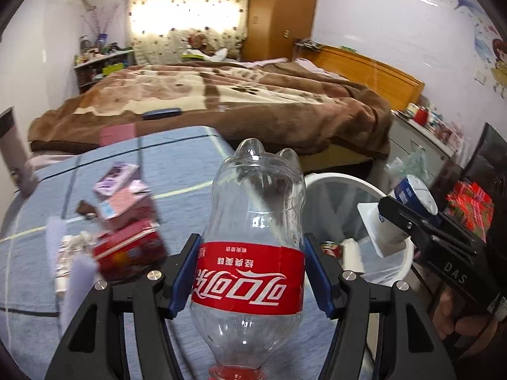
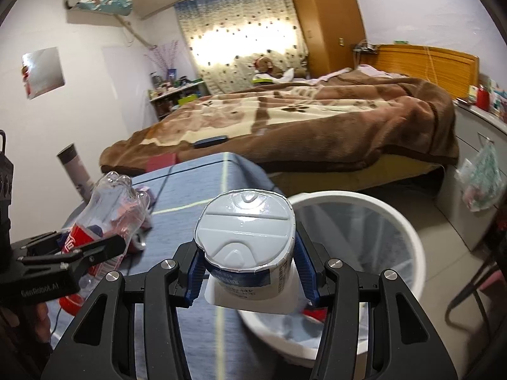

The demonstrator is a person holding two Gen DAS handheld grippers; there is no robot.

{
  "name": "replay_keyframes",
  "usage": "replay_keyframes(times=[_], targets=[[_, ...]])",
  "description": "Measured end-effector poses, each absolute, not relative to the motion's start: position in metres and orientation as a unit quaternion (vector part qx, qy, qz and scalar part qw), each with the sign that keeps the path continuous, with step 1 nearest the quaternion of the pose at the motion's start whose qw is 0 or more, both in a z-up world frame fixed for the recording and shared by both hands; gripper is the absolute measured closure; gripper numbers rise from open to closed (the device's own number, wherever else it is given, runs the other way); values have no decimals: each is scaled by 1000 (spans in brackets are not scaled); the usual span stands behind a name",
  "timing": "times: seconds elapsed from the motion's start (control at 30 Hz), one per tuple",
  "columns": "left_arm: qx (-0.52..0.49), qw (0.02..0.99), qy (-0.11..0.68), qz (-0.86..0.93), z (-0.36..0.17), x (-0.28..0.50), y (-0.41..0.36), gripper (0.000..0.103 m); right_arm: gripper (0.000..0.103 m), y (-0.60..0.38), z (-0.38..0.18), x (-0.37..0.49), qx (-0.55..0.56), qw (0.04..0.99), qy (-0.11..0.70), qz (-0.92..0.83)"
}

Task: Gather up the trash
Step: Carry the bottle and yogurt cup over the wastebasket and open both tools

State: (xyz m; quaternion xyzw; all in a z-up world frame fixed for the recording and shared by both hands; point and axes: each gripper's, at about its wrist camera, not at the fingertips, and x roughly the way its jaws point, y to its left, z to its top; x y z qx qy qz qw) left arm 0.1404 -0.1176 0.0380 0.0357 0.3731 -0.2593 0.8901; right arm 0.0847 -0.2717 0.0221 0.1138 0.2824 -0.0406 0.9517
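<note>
Left gripper (image 1: 250, 280): jaws clamped on the red label band of a clear empty plastic cola bottle (image 1: 253, 237), base pointing away, red cap nearest the camera. Right gripper (image 2: 248, 275): jaws clamped on the sides of a white foil-lidded plastic yogurt cup (image 2: 245, 240), lid facing the lens.

White round plastic trash bin (image 2: 408, 237) at about four o'clock of the cup, rim partly under it; at two o'clock of the bottle in the left view. Best to carry each piece fully over the bin mouth before parting the jaws, cup first since nearer, bottle tipped to drop lengthwise.

Red cartons and pink packets (image 1: 126, 218) at ten o'clock on the blue checked table (image 1: 177, 171), likely next.

Readable: upside-down Coca-Cola script in Chinese on the bottle; "DAS" and "GenRobot.AI" on the grippers. Cup print too blurred.
</note>
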Motion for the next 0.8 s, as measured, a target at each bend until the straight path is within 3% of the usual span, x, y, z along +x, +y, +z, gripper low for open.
replay_keyframes(times=[0.8], targets=[[66,842,421,-330,5,157,-241,38,51,-353,-15,91,123,923,344,-122]])
